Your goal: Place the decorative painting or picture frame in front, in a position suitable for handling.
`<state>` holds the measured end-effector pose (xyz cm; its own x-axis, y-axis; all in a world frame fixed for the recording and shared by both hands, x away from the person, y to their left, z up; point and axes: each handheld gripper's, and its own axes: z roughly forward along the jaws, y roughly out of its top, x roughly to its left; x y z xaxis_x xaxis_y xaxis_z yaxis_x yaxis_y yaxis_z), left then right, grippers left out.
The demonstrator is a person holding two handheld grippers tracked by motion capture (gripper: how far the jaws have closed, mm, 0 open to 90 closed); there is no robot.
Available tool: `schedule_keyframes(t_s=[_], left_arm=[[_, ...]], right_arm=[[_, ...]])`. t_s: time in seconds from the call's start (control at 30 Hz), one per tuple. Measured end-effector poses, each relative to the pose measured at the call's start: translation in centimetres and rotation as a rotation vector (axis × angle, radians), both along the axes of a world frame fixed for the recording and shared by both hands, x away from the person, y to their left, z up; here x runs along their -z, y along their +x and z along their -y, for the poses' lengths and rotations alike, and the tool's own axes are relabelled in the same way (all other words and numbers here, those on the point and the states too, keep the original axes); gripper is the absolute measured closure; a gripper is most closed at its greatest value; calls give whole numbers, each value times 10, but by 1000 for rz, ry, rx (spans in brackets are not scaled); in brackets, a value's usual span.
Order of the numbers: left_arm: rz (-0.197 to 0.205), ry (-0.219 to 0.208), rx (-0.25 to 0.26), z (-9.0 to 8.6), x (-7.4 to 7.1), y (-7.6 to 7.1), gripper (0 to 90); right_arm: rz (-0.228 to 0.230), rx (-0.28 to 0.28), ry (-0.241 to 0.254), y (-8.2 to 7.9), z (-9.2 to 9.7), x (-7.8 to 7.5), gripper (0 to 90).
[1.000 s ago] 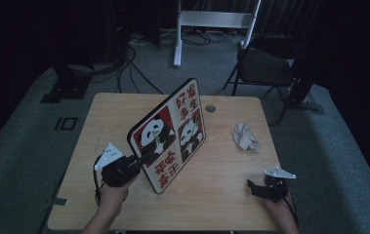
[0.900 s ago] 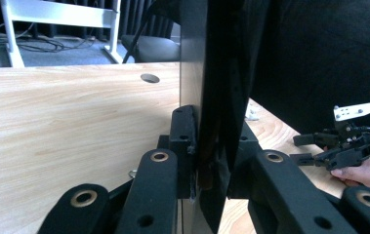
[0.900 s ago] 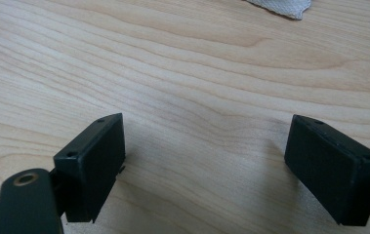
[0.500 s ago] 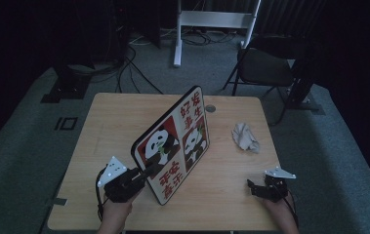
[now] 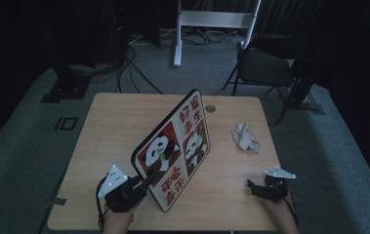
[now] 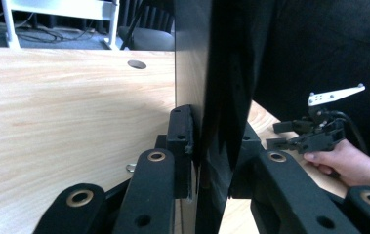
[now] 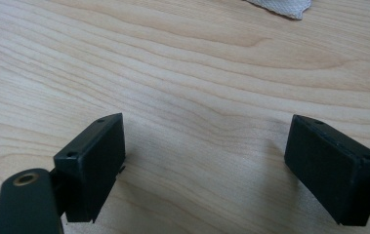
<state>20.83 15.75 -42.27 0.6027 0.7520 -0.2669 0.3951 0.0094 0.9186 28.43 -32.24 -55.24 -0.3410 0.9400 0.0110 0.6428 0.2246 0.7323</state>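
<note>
A flat board (image 5: pixel 177 146) printed with pandas and red characters stands tilted on edge on the wooden table (image 5: pixel 114 126), one corner raised toward the far side. My left gripper (image 5: pixel 146 181) is shut on the board's near left edge, close to the table's front. The left gripper view looks along the board's dark thin edge (image 6: pixel 207 73), where my left gripper (image 6: pixel 212 141) has a pad pressed on each face. My right gripper (image 5: pixel 251 185) rests at the front right, held by a hand. In its own view my right gripper (image 7: pixel 204 161) stands open over bare wood.
A crumpled grey cloth (image 5: pixel 245 137) lies on the table right of the board, and its edge (image 7: pixel 280 7) shows in the right gripper view. A round hole (image 5: pixel 210 108) sits near the table's far edge. A dark chair (image 5: pixel 265 63) stands beyond the table.
My left gripper has drawn the board toward the table's near edge and slightly to the right. The right gripper has kept still.
</note>
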Motion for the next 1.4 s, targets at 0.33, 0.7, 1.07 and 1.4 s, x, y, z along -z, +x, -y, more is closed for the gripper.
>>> schedule_keyframes(t_s=[0.33, 0.7, 1.07, 1.4], left_arm=[[13, 33, 32, -2, 10, 2, 720], [-5, 35, 50, -7, 35, 8, 711], [-20, 36, 83, -8, 54, 14, 727], [-36, 28, 91, -5, 58, 16, 789]], right_arm=[[0, 0, 0, 0, 0, 0, 145], [1, 0, 0, 0, 0, 0, 146], [0, 0, -1, 0, 0, 0, 145], [0, 1, 0, 0, 0, 0, 146]])
